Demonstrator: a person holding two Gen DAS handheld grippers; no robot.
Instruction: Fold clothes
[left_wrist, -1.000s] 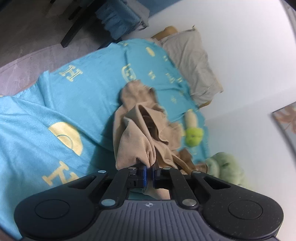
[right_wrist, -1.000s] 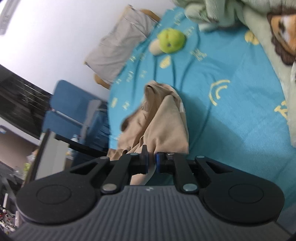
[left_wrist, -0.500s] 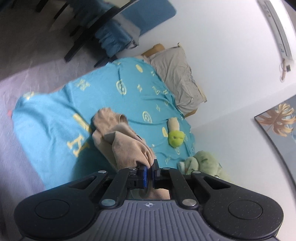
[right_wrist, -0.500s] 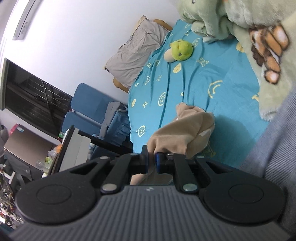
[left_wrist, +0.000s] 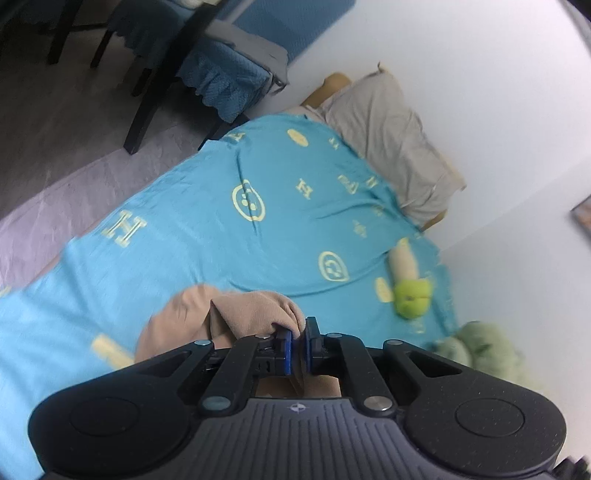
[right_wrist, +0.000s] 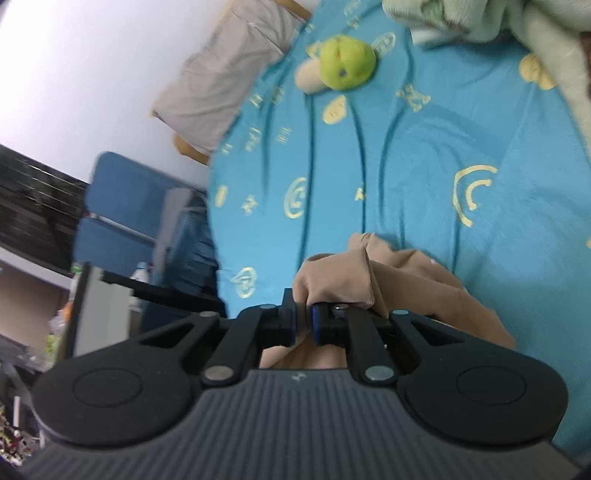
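A bed (left_wrist: 229, 236) with a blue printed sheet fills the left wrist view, a grey pillow (left_wrist: 391, 136) at its head end by the wall. The left tongs (left_wrist: 297, 345) are clamped on a tan garment (left_wrist: 236, 314), bunched near the bed's foot edge; its lower part is hidden behind the tongs. In the right wrist view, the right tongs (right_wrist: 303, 319) pinch another fold of the garment (right_wrist: 413, 288), whose shape is hard to make out. A green toy (right_wrist: 347, 61) lies near the pillow (right_wrist: 225, 74).

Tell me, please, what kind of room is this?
Most likely a bedroom: a bed with a blue patterned sheet, a grey pillow against the wall, and a green plush toy lying on the bed.
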